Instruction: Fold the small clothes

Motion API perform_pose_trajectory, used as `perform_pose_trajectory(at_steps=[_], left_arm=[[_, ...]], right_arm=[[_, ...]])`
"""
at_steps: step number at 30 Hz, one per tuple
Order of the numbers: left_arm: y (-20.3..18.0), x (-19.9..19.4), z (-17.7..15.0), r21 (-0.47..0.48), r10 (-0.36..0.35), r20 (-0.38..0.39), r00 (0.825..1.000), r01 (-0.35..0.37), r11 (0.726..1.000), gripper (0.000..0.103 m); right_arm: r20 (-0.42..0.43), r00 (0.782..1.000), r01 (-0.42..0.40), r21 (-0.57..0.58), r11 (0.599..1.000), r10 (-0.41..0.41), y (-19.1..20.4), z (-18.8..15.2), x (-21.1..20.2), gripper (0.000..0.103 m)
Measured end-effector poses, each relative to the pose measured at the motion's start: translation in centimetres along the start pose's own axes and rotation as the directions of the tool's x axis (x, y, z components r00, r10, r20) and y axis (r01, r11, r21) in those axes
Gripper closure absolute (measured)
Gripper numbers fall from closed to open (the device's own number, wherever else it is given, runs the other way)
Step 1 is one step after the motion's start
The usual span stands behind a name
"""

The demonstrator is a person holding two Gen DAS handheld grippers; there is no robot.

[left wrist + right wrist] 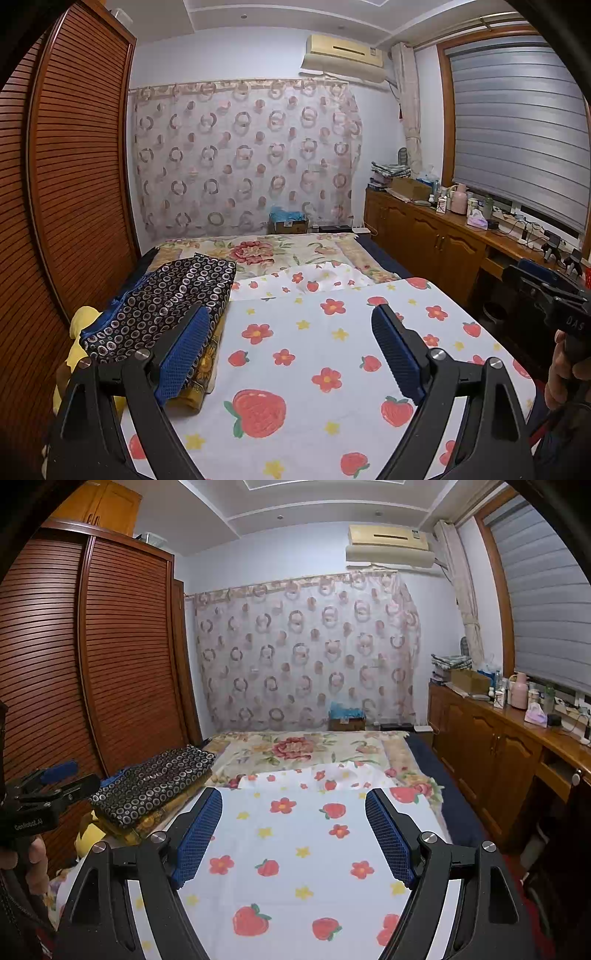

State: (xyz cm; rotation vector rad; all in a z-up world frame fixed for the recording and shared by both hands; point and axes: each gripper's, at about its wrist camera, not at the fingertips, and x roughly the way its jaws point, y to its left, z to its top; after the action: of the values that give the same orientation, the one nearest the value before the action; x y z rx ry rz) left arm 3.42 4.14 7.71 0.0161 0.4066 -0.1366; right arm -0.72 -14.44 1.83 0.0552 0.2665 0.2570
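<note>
A dark garment with a ring pattern (173, 295) (155, 782) lies folded on top of a yellow-brown floral cloth (201, 373) (147, 823) at the left of the strawberry-print sheet (314, 369) (303, 849). My left gripper (291, 328) hangs open over the sheet, its left blue pad close beside the stack, with nothing between the fingers. My right gripper (293, 812) is also open and empty, over the sheet's middle. Each gripper shows at the edge of the other's view, held by a hand (561, 373) (29, 864).
A louvred wooden wardrobe (74, 166) stands along the left. A floral bedspread (266, 251) covers the bed beyond the sheet. A low wooden cabinet (436, 240) with bottles and boxes runs along the right under a window blind. A patterned curtain (243, 158) hangs at the back.
</note>
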Motion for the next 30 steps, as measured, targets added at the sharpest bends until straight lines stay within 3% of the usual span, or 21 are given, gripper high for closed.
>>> perform_pose_trajectory(at_steps=[30], left_arm=[[0.15,-0.14,-0.11,0.0,-0.001,0.002,1.0,0.001,1.0,0.013]], right_arm=[[-0.001,1.0,-0.015,-0.011,1.0,0.015,-0.92,0.17,0.01,0.022]])
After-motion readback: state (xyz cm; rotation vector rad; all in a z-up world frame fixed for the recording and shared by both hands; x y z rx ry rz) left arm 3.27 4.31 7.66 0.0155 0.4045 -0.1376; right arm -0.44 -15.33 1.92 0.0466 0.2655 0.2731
